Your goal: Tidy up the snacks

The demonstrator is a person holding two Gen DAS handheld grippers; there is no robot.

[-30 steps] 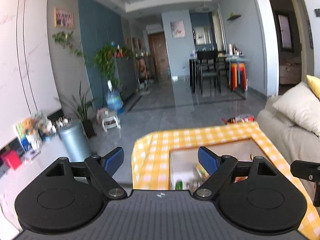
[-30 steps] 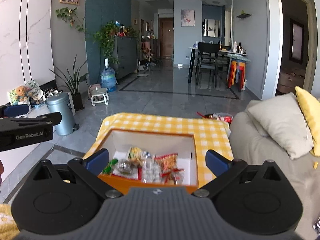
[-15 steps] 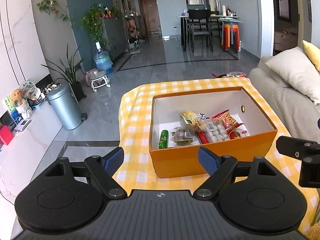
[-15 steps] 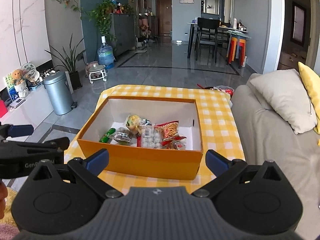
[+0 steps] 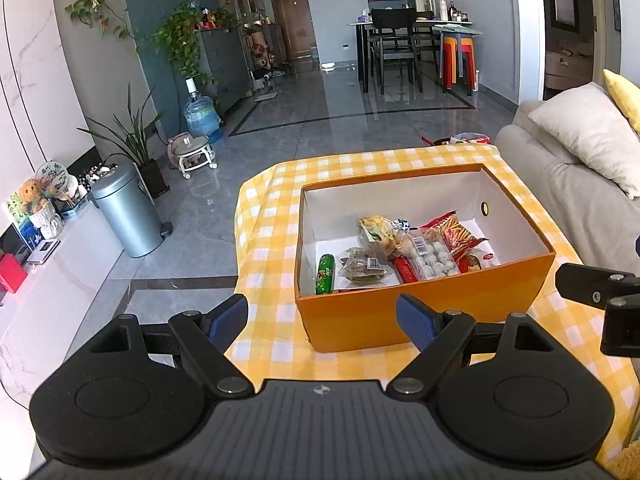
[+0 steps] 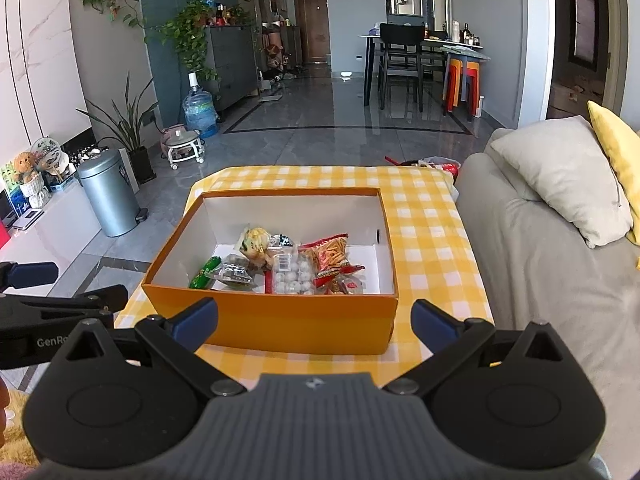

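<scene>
An orange box [image 5: 420,316] [image 6: 288,322] with a white inside stands on a yellow checked tablecloth [image 5: 264,232] [image 6: 424,216]. Inside lie several snacks: a green tube [image 5: 325,273] [image 6: 205,273], a dark clear pouch [image 5: 362,268], a tray of white balls [image 5: 434,260] [image 6: 294,272], a red bag of sticks [image 5: 452,232] [image 6: 330,254] and a yellow-green packet [image 6: 254,240]. My left gripper [image 5: 322,318] hangs open just before the box's near left corner. My right gripper [image 6: 314,320] is open in front of the box's near wall. Both are empty.
A grey sofa [image 6: 552,264] with a beige cushion [image 6: 560,180] runs along the table's right side. A metal bin [image 5: 128,212] stands on the floor to the left, by a white low cabinet [image 5: 52,288]. A red bag [image 6: 440,164] sits beyond the table's far edge.
Both views tilted down from the room toward the table over the last second. The box and its snacks came fully into sight. Both grippers stayed open.
</scene>
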